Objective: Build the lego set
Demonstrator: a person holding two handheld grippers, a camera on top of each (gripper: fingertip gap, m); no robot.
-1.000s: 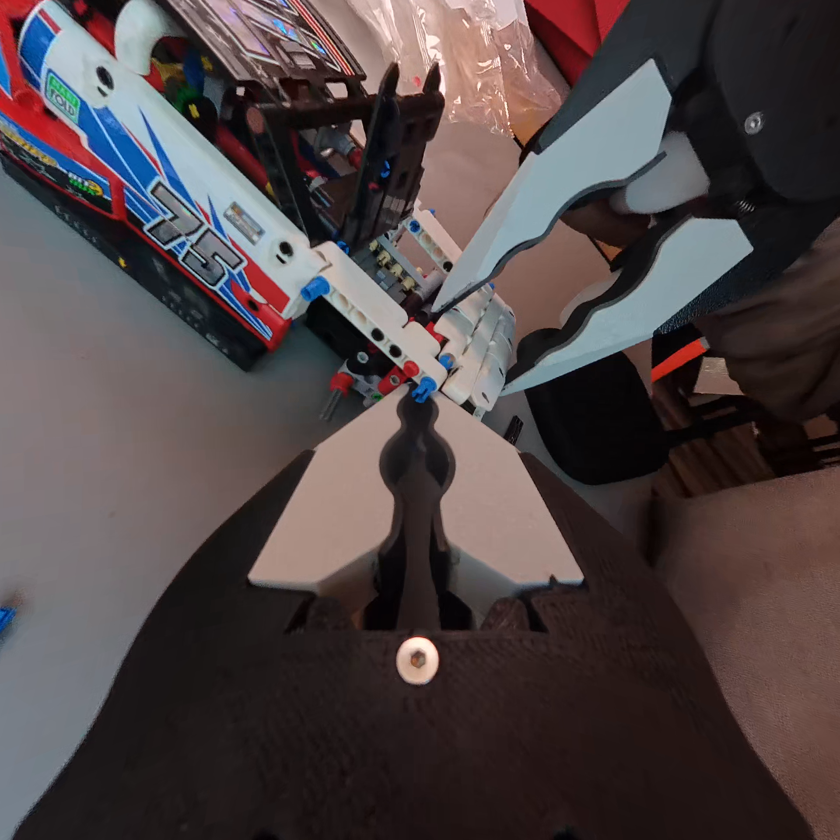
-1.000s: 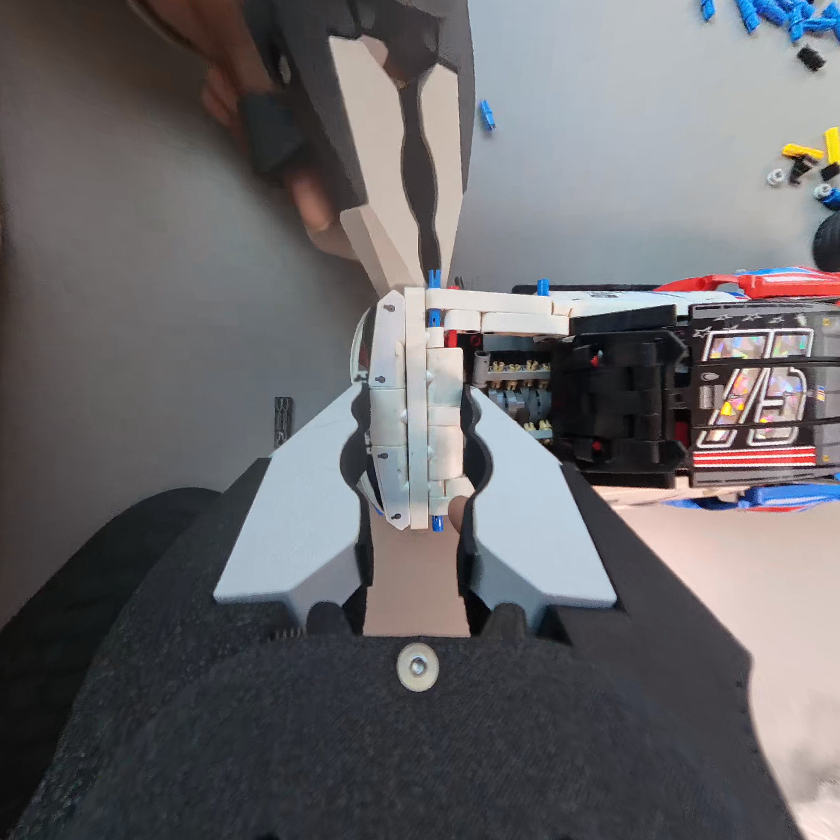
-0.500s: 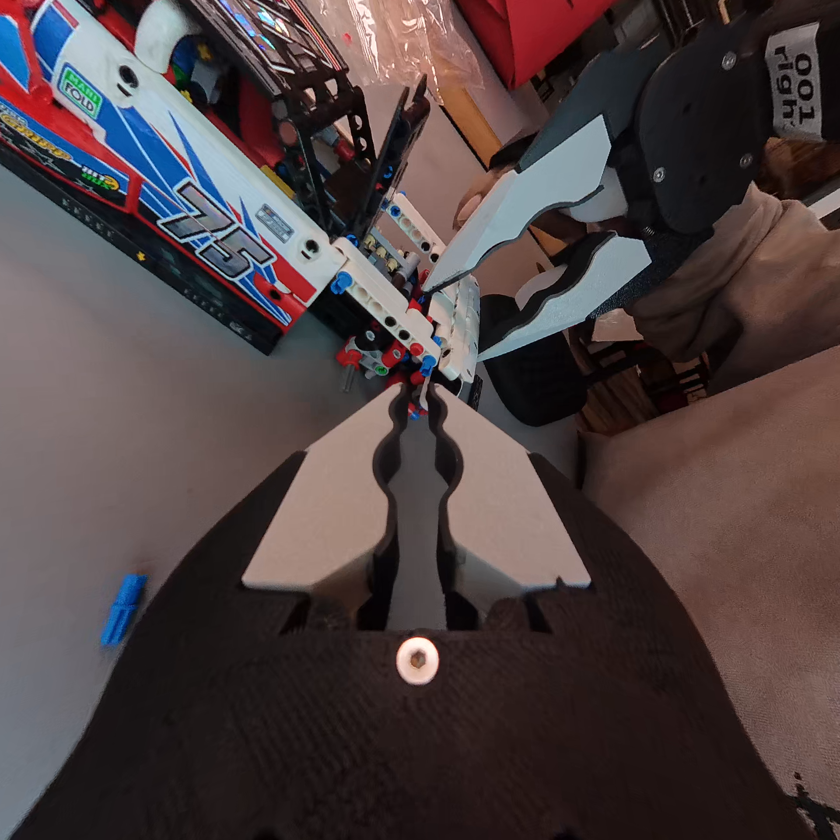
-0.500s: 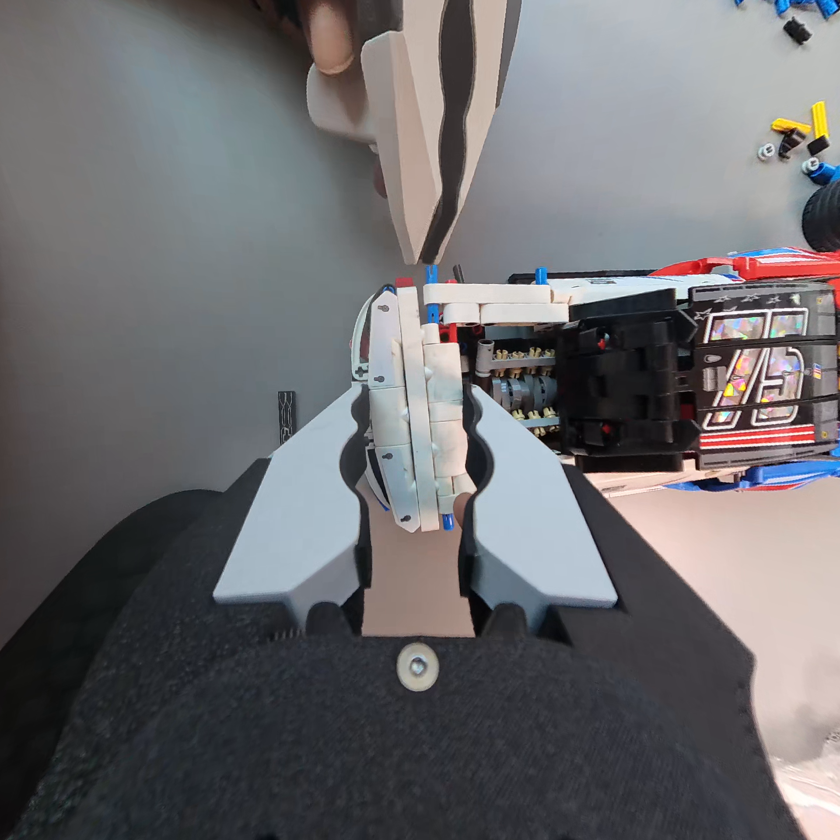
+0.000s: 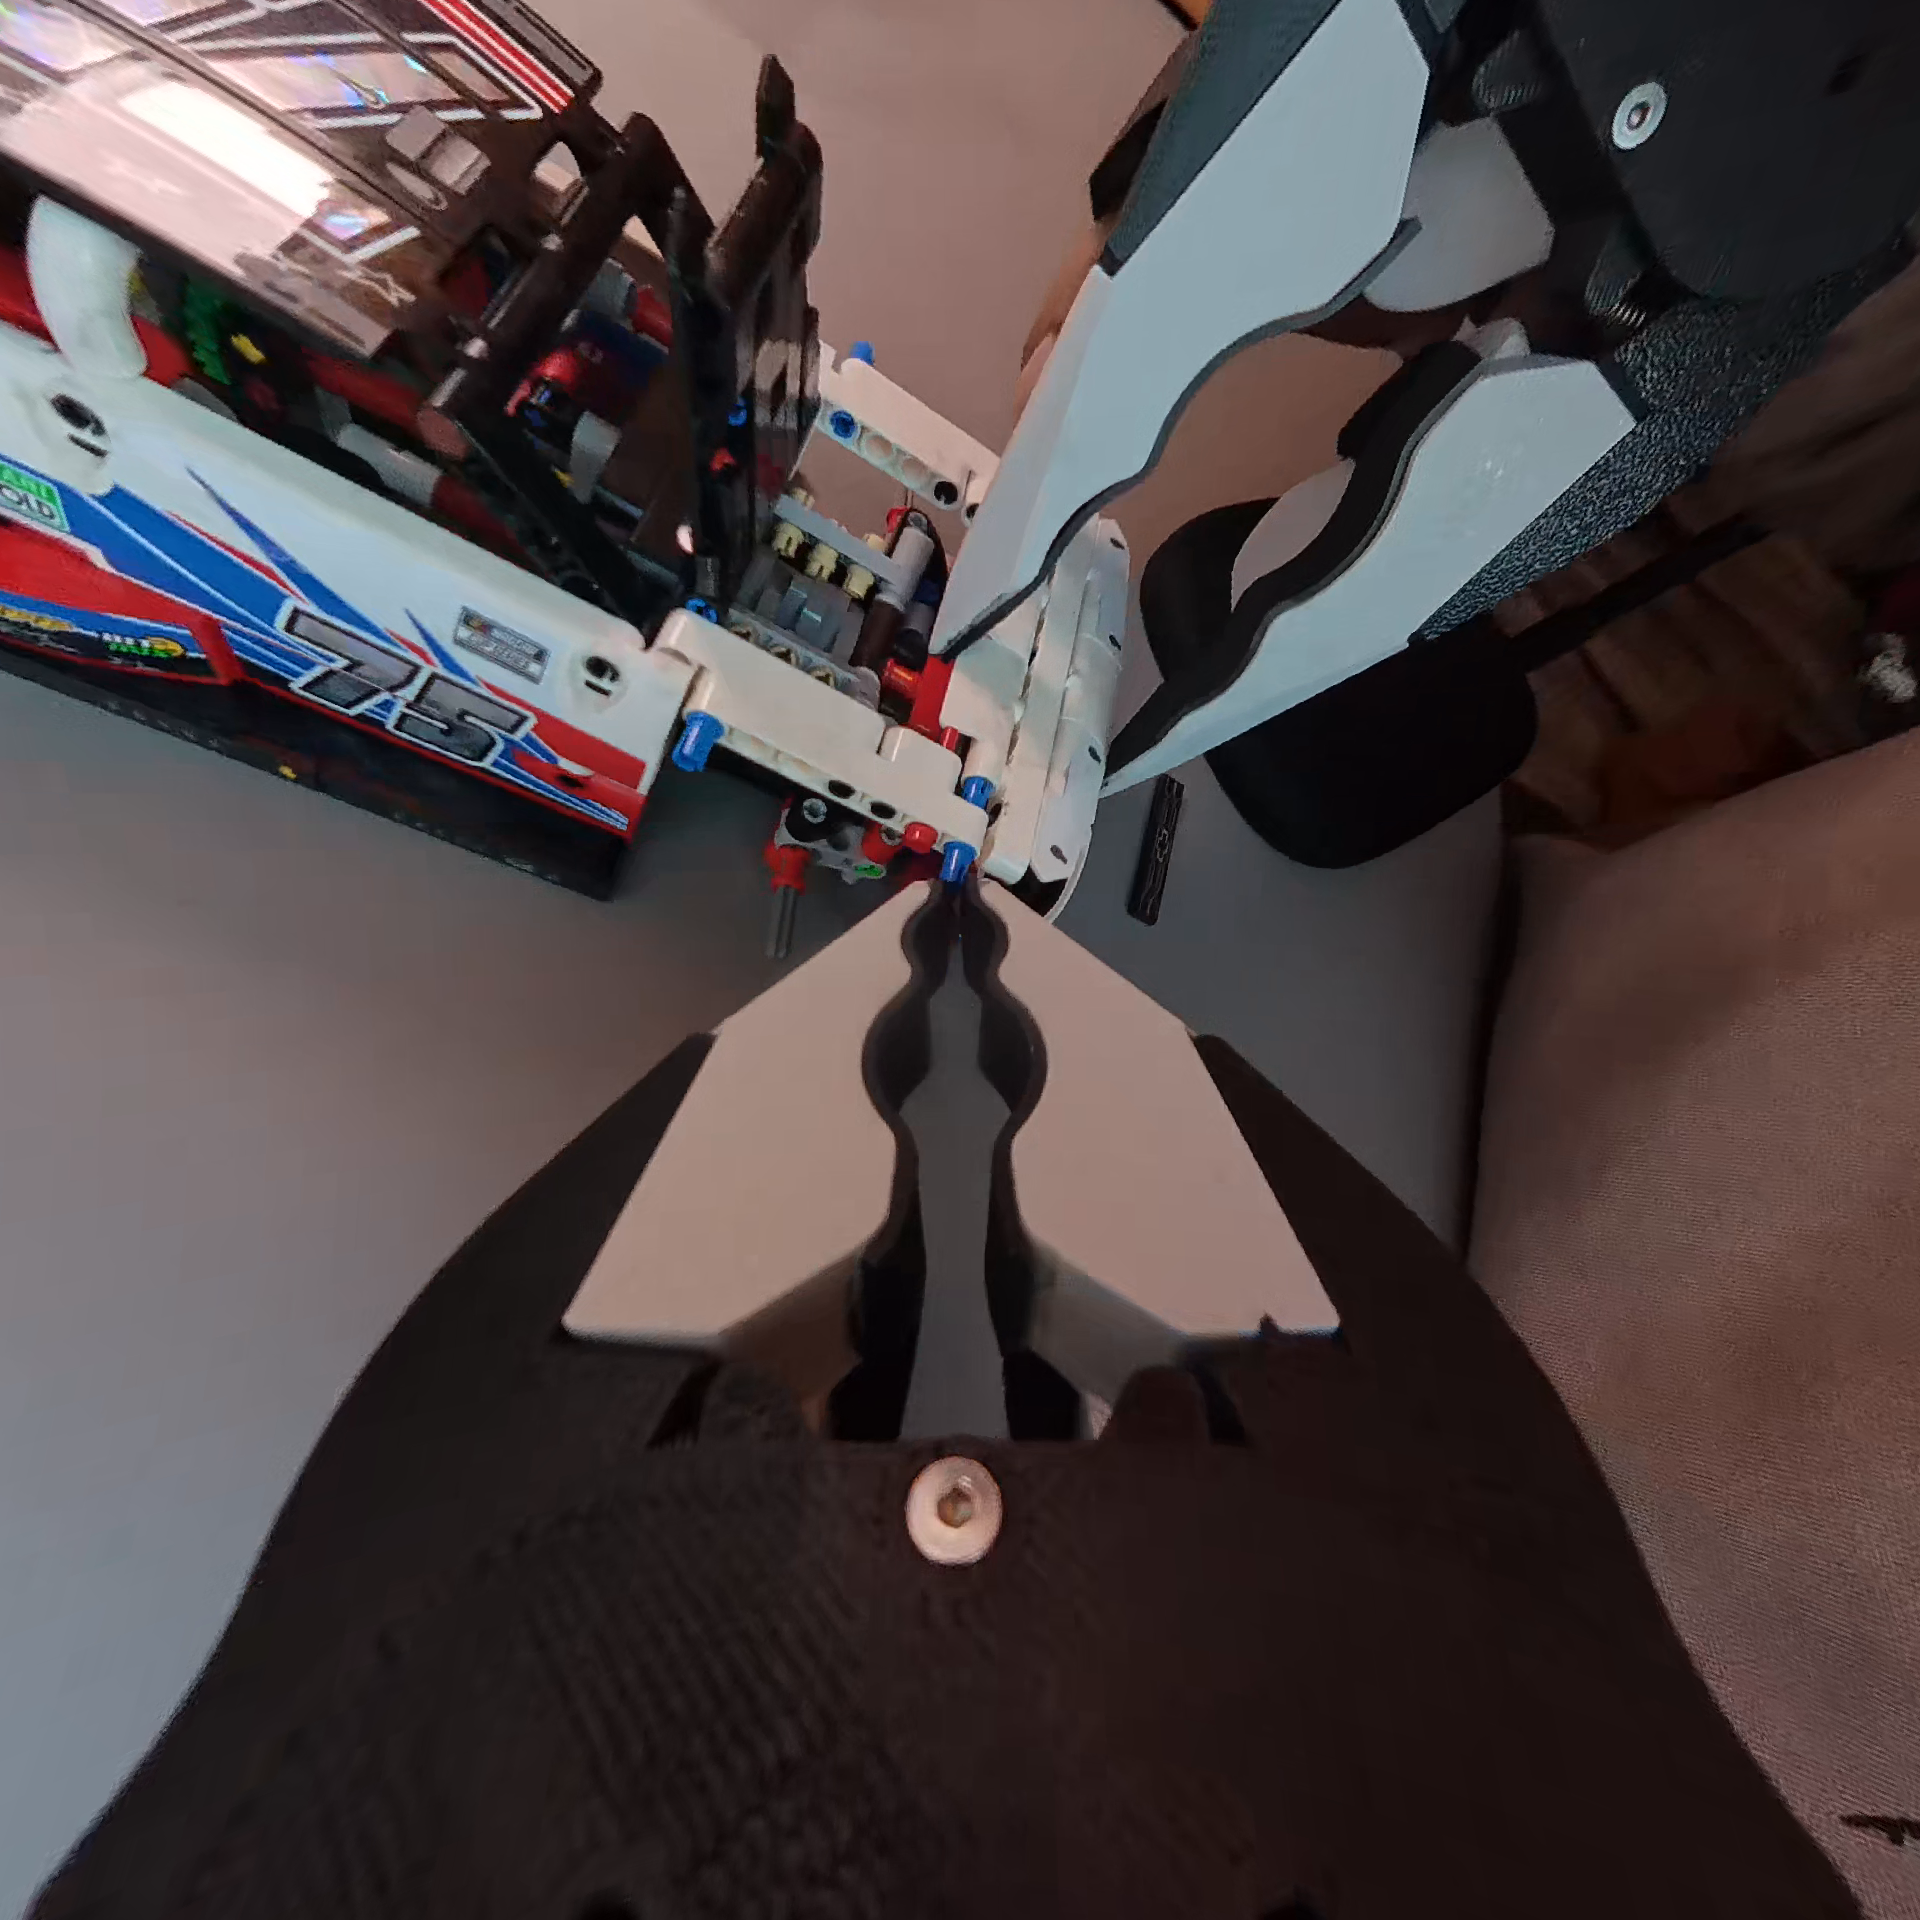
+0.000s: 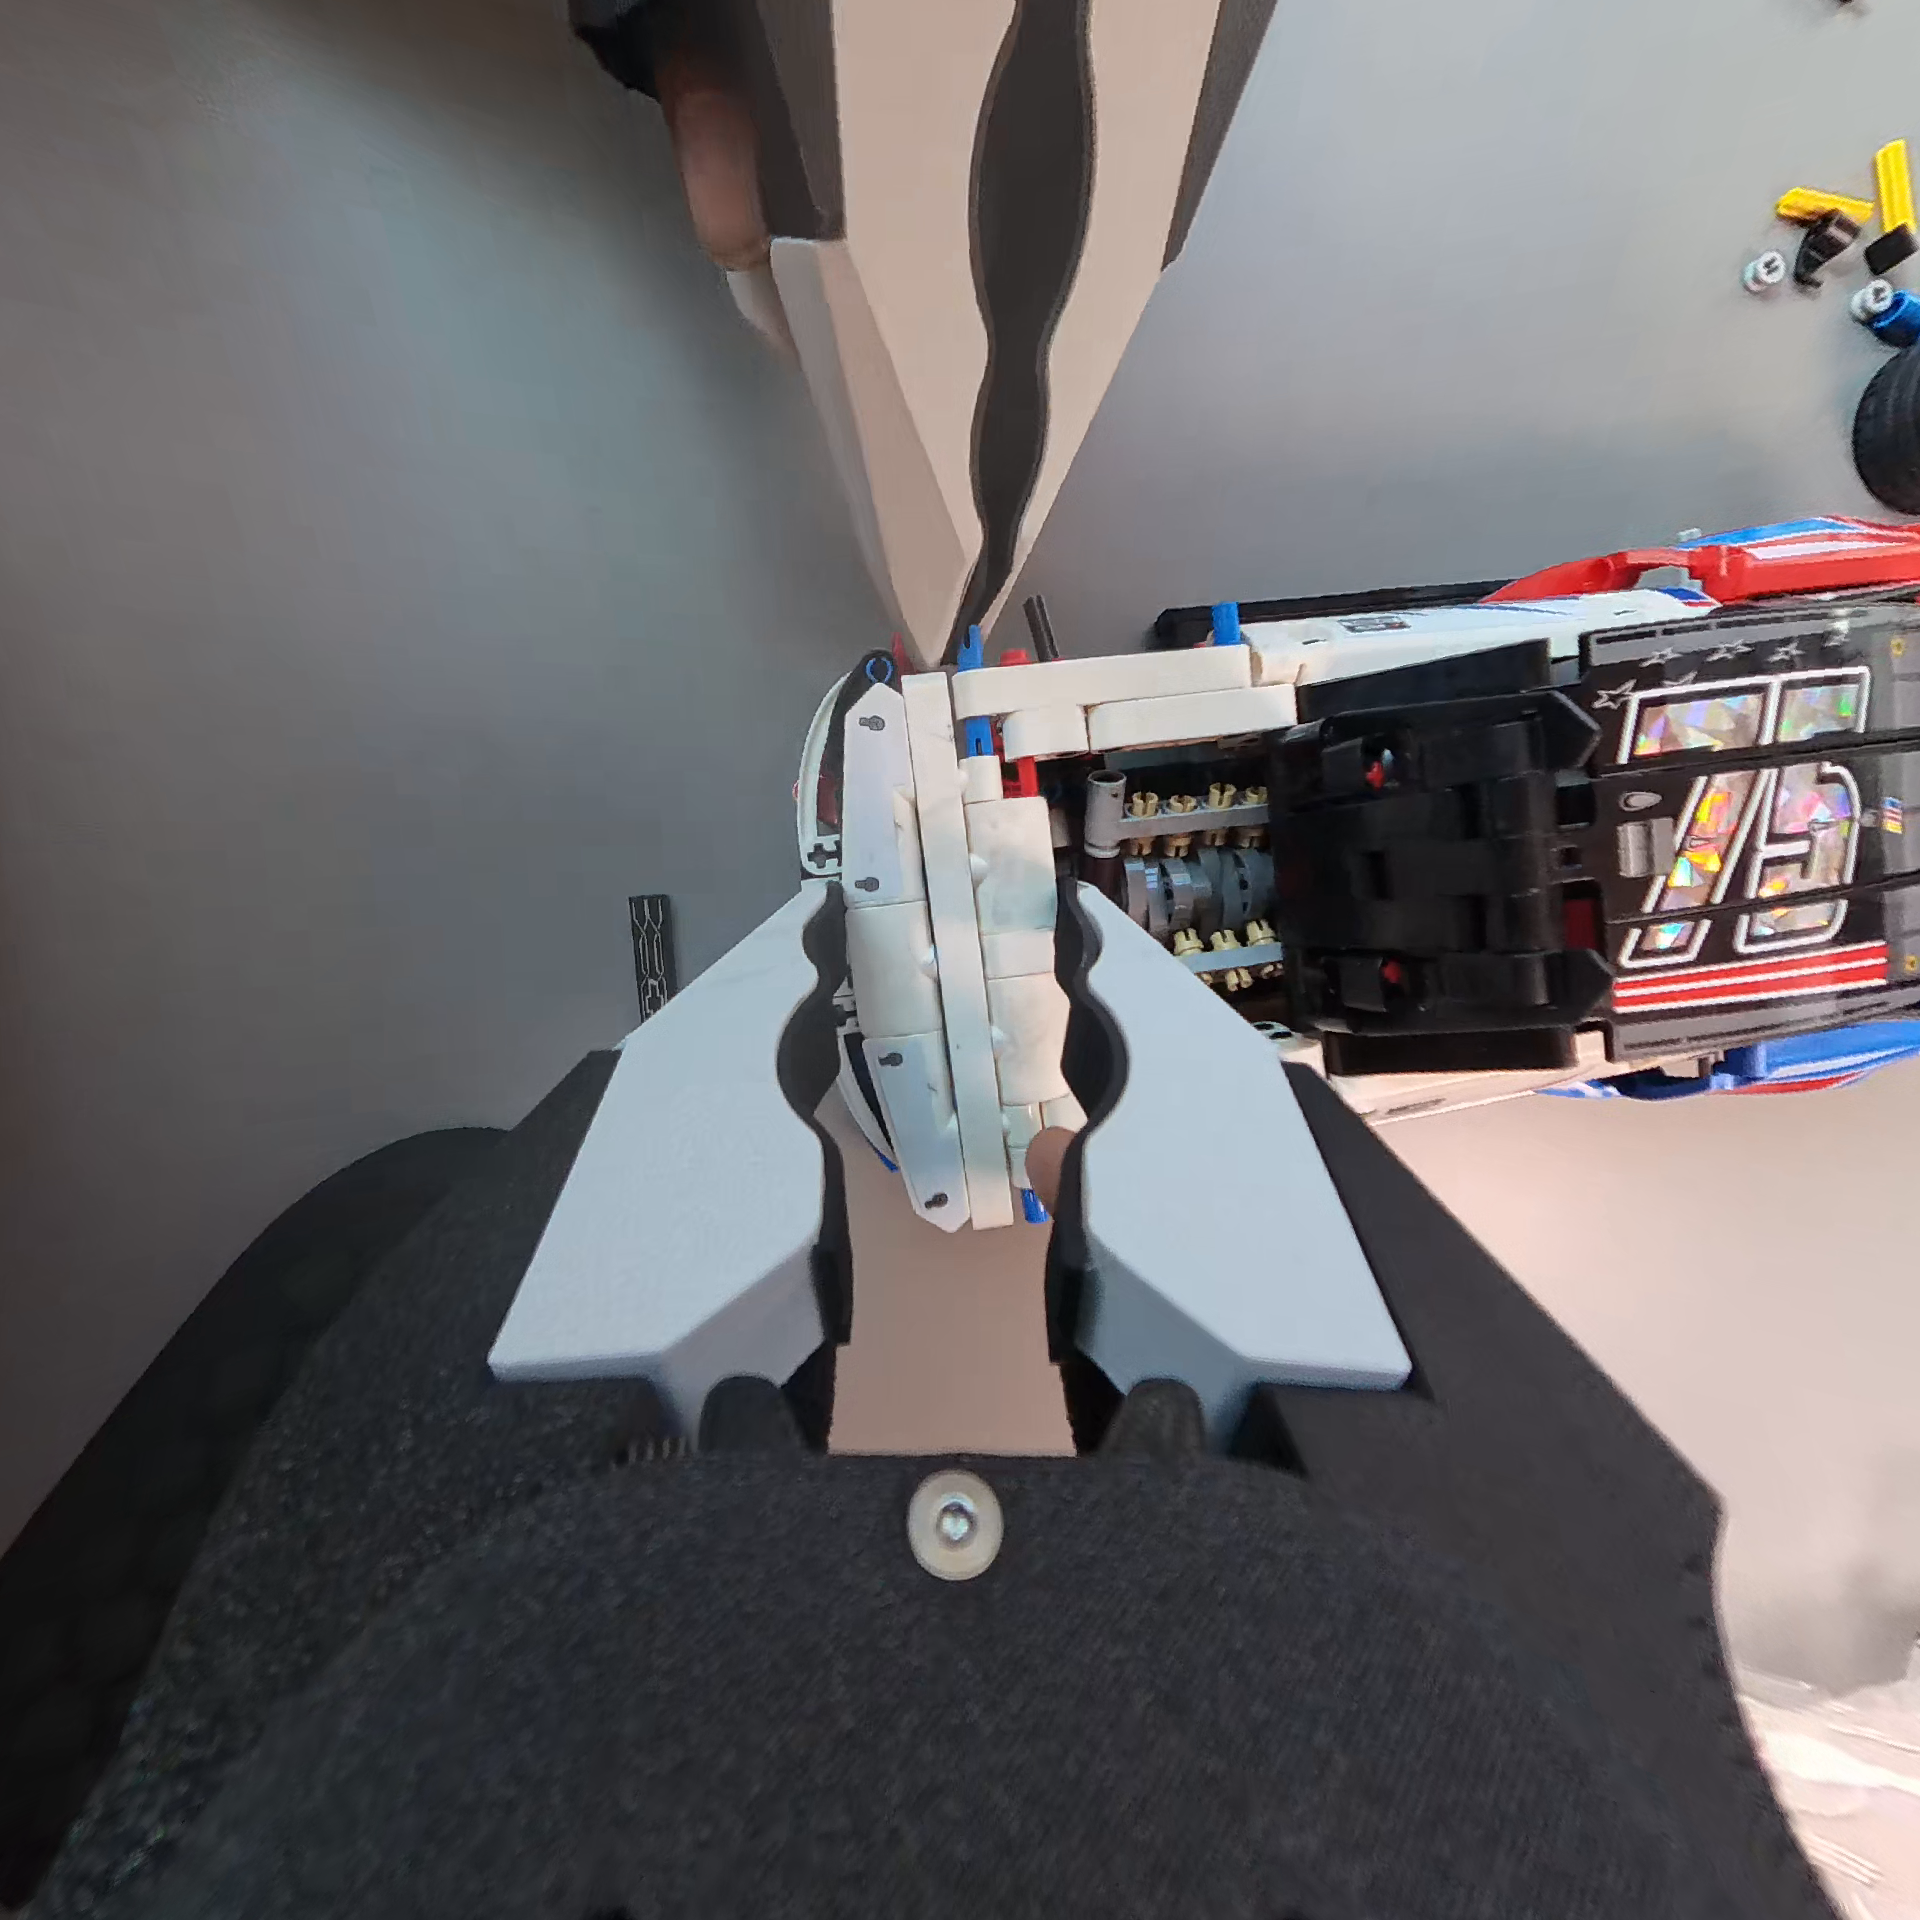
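Two grippers meet at the white end block [image 6: 961, 935] of the red, white and blue brick race car [image 5: 312, 623].
Right gripper [image 6: 951, 914] clamps that block; left gripper [image 5: 951, 904], jaws nearly closed, tips at a blue pin [image 5: 954, 858] — grip on it unclear.

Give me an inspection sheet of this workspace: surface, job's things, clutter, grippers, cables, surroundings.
Surface: grey tabletop, bare around the car's front end.
Job's things: lego race car lying along the table; white front assembly at its end; blue pin sticking out at the corner.
Clutter: loose yellow, black and blue pieces and a black tyre far off; small black strip flat on the table.
Grippers: left gripper nearly closed, tips at the blue pin, a grip cannot be confirmed; right gripper clamped across the white front assembly.
Cables: nothing seen.
Surroundings: brown cloth surface beside the table; a person's finger on the left gripper.
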